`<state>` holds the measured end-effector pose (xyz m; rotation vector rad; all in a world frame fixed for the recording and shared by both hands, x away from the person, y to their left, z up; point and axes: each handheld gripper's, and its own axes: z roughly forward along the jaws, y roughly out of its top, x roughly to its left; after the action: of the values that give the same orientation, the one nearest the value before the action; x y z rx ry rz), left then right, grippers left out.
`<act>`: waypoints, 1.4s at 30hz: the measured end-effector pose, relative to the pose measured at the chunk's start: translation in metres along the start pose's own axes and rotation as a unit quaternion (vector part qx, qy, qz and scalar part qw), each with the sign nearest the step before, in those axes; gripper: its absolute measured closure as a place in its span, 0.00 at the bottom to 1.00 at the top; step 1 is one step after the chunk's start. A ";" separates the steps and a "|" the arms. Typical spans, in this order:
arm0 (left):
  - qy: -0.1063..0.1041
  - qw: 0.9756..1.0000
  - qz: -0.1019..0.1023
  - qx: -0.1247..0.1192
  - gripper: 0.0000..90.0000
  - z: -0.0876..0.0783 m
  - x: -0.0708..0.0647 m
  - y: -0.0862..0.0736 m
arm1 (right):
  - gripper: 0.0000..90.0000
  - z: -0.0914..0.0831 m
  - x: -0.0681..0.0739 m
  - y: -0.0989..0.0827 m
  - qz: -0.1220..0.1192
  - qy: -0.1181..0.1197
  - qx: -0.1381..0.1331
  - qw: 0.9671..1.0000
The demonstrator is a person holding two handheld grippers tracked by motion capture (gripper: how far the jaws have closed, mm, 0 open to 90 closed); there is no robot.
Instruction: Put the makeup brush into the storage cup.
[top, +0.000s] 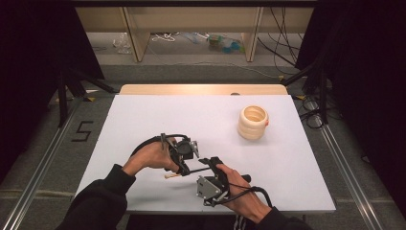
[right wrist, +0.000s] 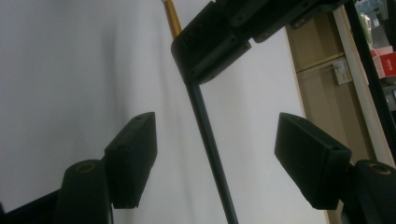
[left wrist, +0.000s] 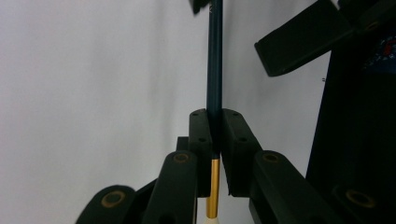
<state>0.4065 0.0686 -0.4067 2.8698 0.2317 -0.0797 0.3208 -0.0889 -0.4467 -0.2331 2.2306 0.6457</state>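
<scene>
thing: thin dark-teal pencil with gold ferrule (left wrist: 214, 70), held above white table (top: 143, 120) | left gripper (left wrist: 214, 135): clamped on it near ferrule | right gripper (right wrist: 215, 140): jaws spread, shaft lying between them, untouched, long axis running toward right gripper

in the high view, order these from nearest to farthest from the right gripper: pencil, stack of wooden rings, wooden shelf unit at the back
1. pencil: level between the two grippers, clamped by the left gripper, its dark shaft between the right gripper's open jaws.
2. stack of wooden rings: farther back, to the right on the table.
3. wooden shelf unit: beyond the table.
</scene>
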 end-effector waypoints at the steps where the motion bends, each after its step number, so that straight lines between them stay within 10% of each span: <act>1: -0.002 1.000 0.000 0.001 0.92 0.000 0.000 0.000 | 0.36 0.001 0.003 0.001 0.012 -0.001 0.007 1.000; 14: 0.003 1.000 -0.002 -0.011 0.92 -0.004 -0.001 0.000 | 0.46 0.013 0.006 0.012 -0.075 -0.021 0.029 0.997; 27: 0.006 1.000 -0.001 -0.013 0.92 -0.005 -0.001 0.000 | 0.55 0.016 0.007 0.013 -0.073 -0.023 0.040 0.996; 42: 0.004 1.000 -0.002 -0.012 0.92 -0.006 -0.002 0.001 | 0.68 0.019 0.008 0.017 -0.127 -0.024 0.047 0.990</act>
<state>0.4051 0.0691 -0.4009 2.8466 0.2380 -0.0648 0.3221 -0.0645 -0.4568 -0.4417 2.1314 0.4039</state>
